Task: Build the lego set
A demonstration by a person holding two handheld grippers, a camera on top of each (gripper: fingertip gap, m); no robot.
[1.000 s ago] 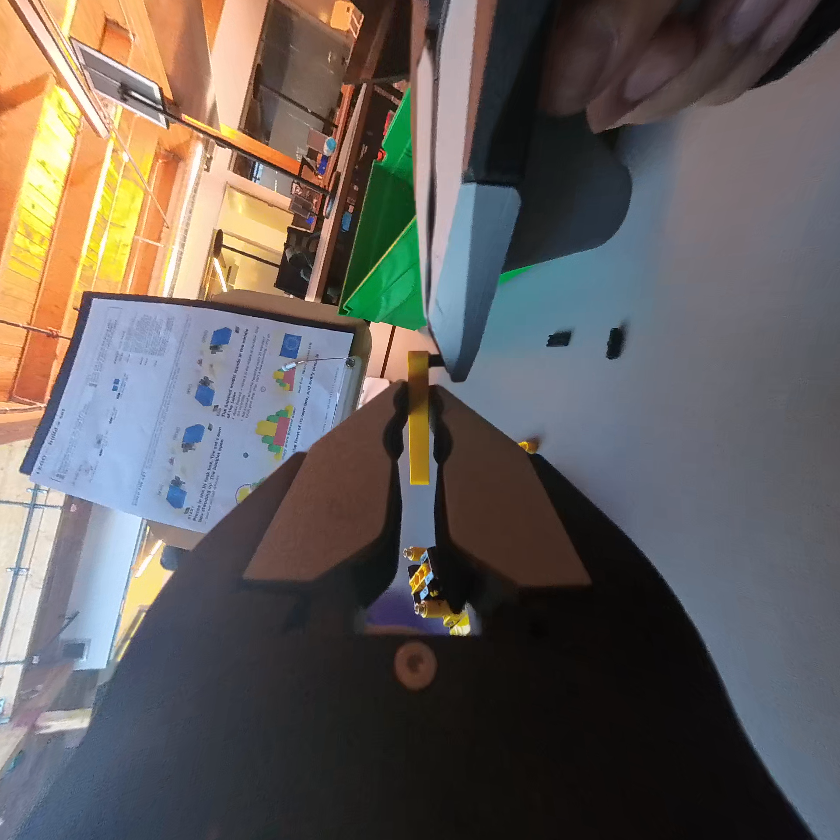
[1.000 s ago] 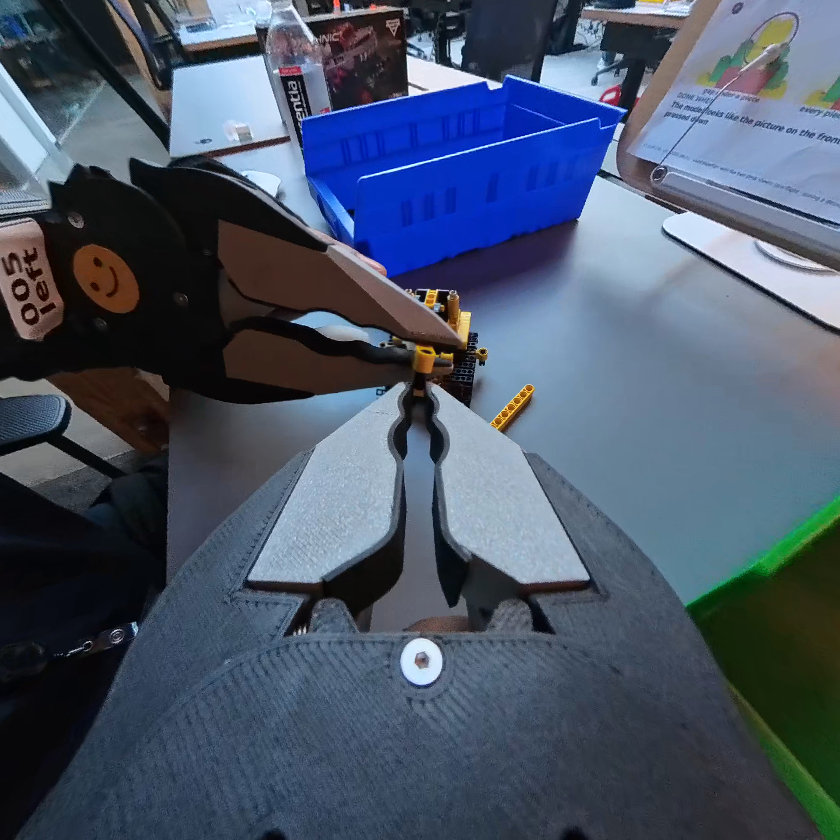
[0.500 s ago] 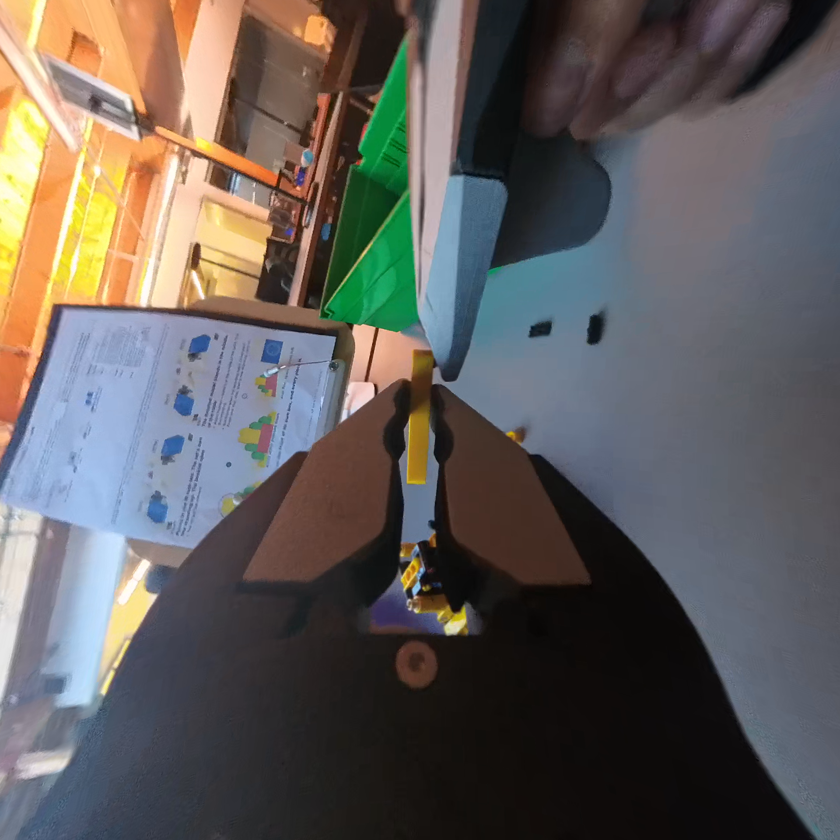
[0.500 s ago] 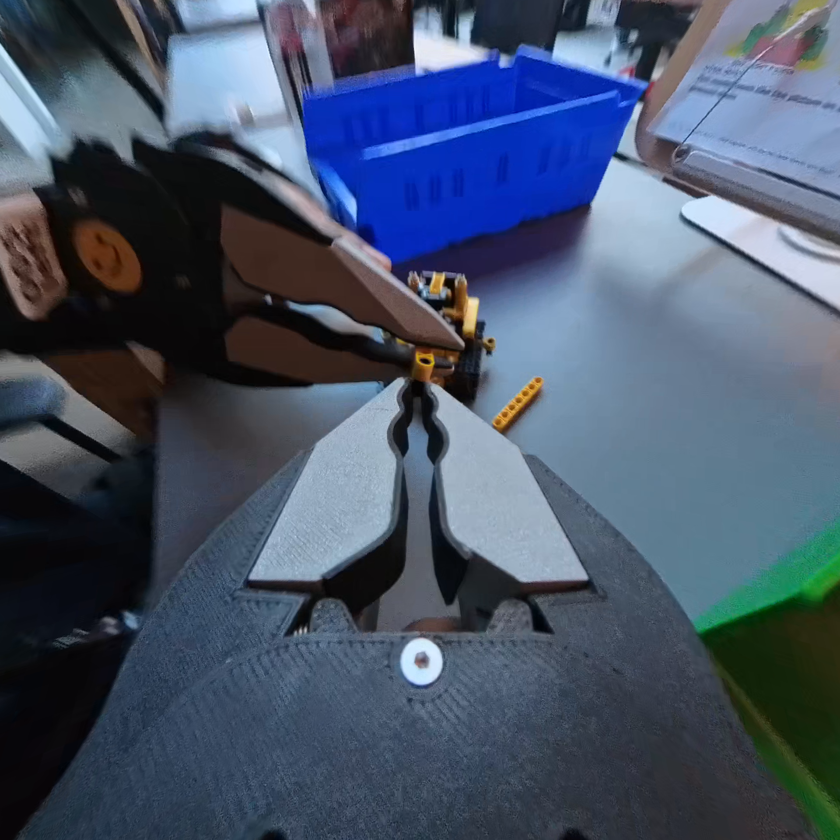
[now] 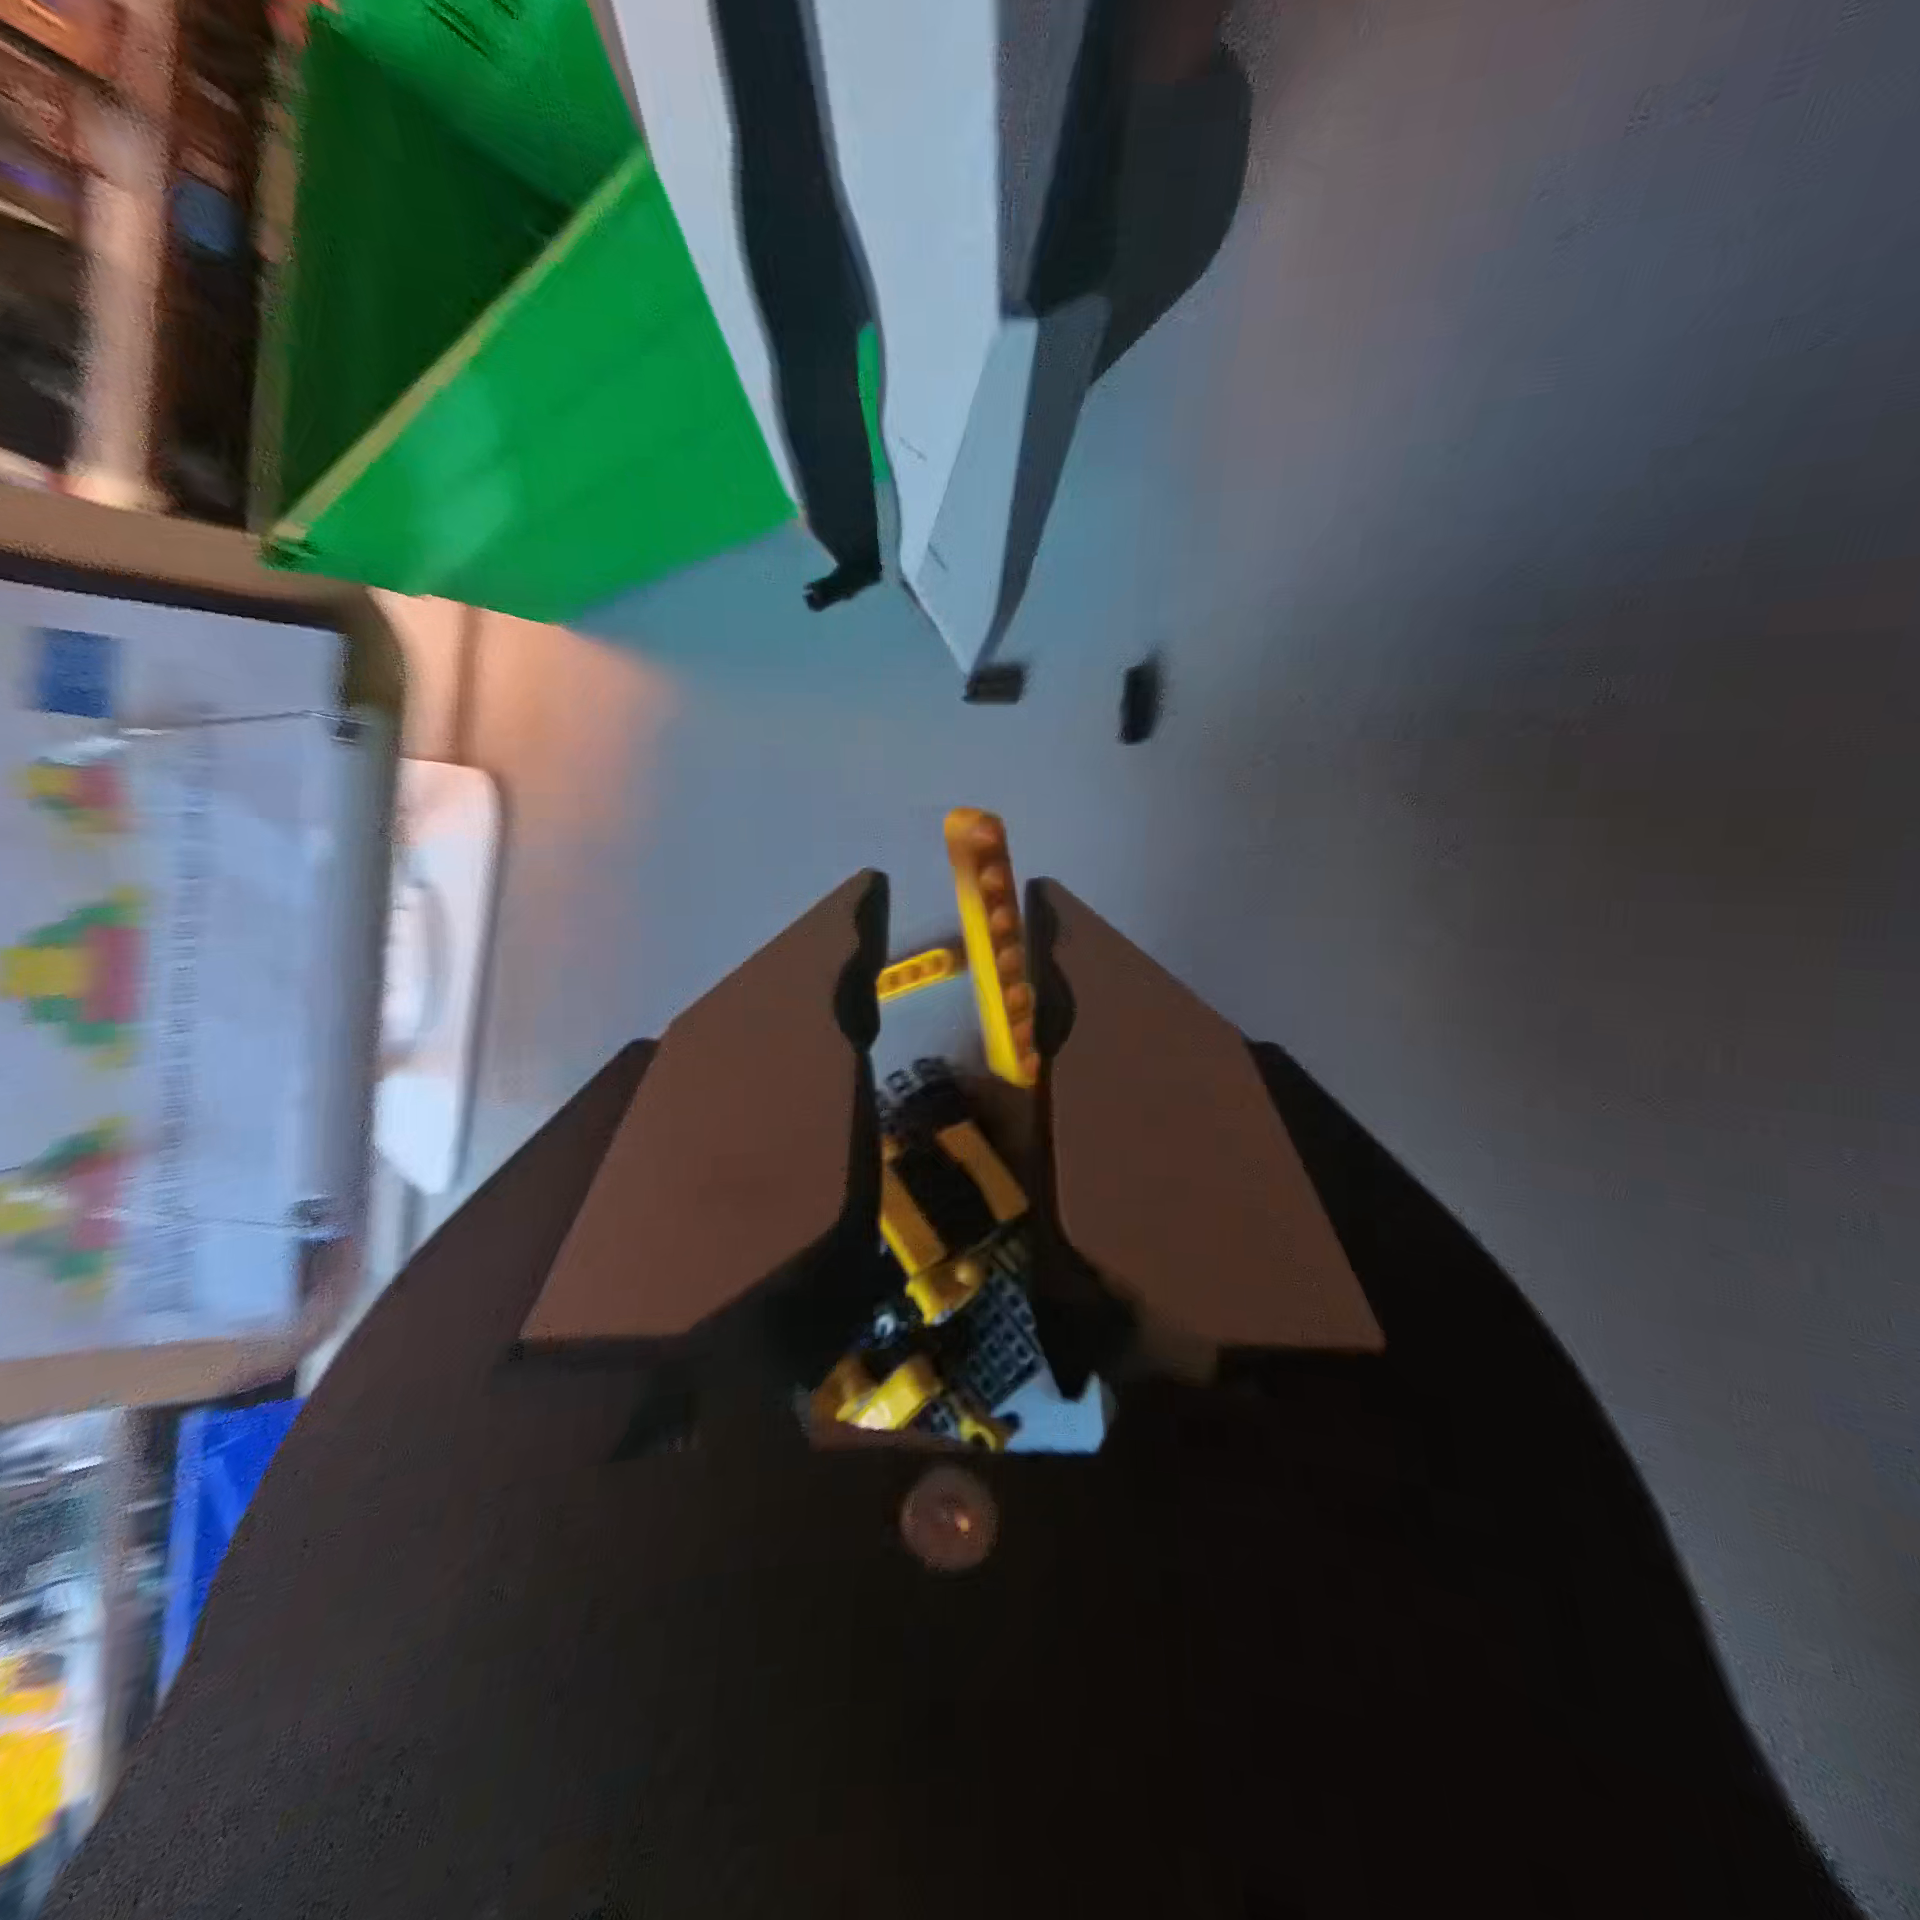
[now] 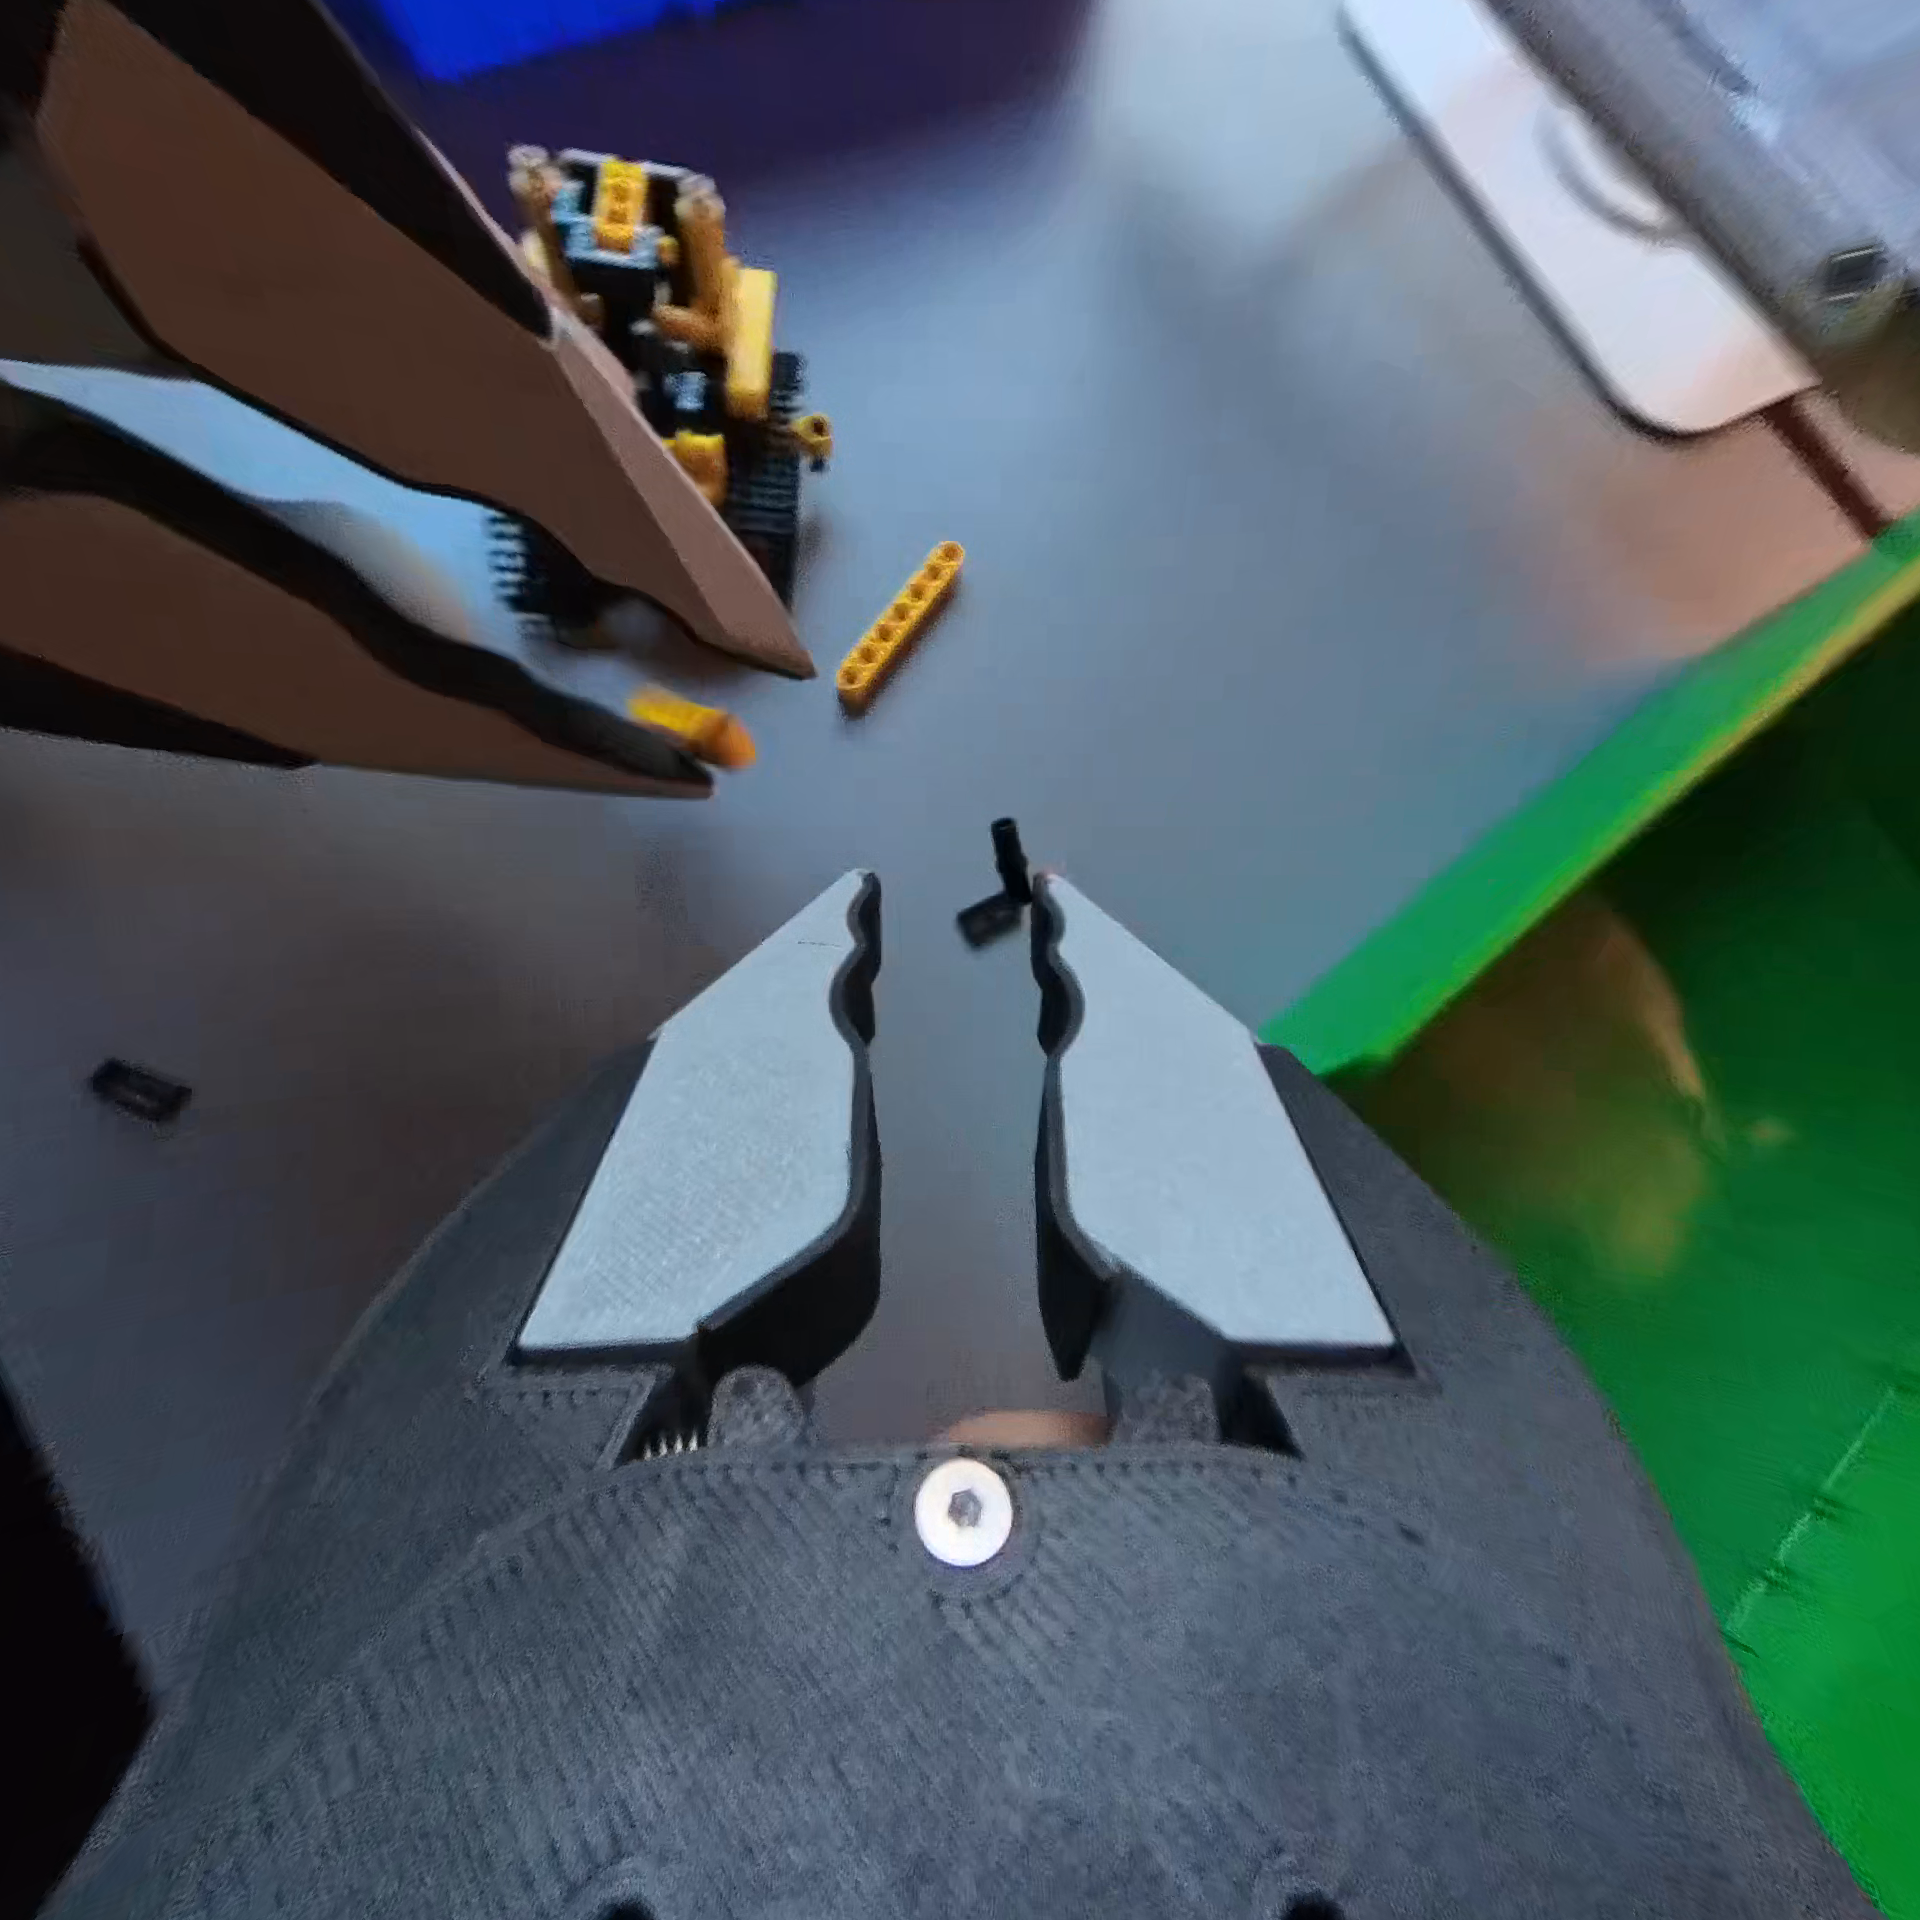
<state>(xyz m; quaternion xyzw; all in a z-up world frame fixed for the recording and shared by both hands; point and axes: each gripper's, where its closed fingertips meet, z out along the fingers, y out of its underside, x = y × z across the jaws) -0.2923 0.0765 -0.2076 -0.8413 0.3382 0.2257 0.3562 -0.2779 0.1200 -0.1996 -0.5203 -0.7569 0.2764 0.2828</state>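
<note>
Our left gripper (image 5: pixel 956 914) wide, yellow beam (image 5: pixel 992 940) loose against one finger. Right gripper (image 6: pixel 956 904) parted, empty. Black pins (image 6: pixel 1003 899) tiny, slippery; we pinch mid-body.

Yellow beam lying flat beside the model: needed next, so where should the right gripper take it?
Best pinch the yellow beam across its narrow width at mid-length, right gripper coming from above: it lies flat, long and thin, with bare table both sides.

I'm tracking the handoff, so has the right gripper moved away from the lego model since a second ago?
Yes. The right gripper has pulled back from the lego model toward the green bin, now open beside a small black piece.
</note>
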